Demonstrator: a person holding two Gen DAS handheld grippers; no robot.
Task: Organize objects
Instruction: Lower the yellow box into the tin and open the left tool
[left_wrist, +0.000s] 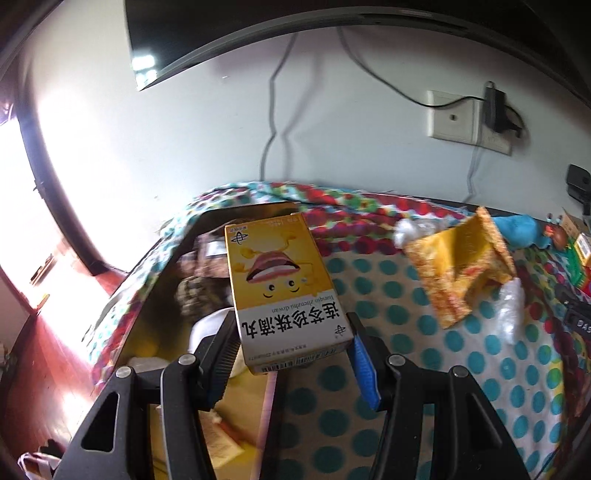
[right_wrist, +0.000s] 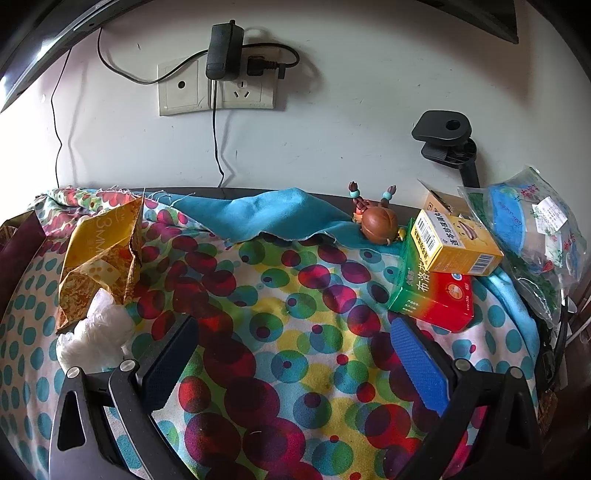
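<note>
We are carrying the yellow medicine box (left_wrist: 280, 291) clamped by its lower end in the left gripper (left_wrist: 293, 345) above the open bin (left_wrist: 173, 295) (right gripper (right_wrist: 291, 365) jaws apart, empty), risking the box pivoting loose.

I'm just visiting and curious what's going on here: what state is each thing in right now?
Left gripper: shut on the yellow box, held in the air.
Right gripper: open, empty, above the cloth.
Second yellow box: closed, resting on the green box.
Green box: closed, lying on the cloth.
Yellow bag: crumpled, torn open.
Adapter: plugged into the wall outlet.
</note>
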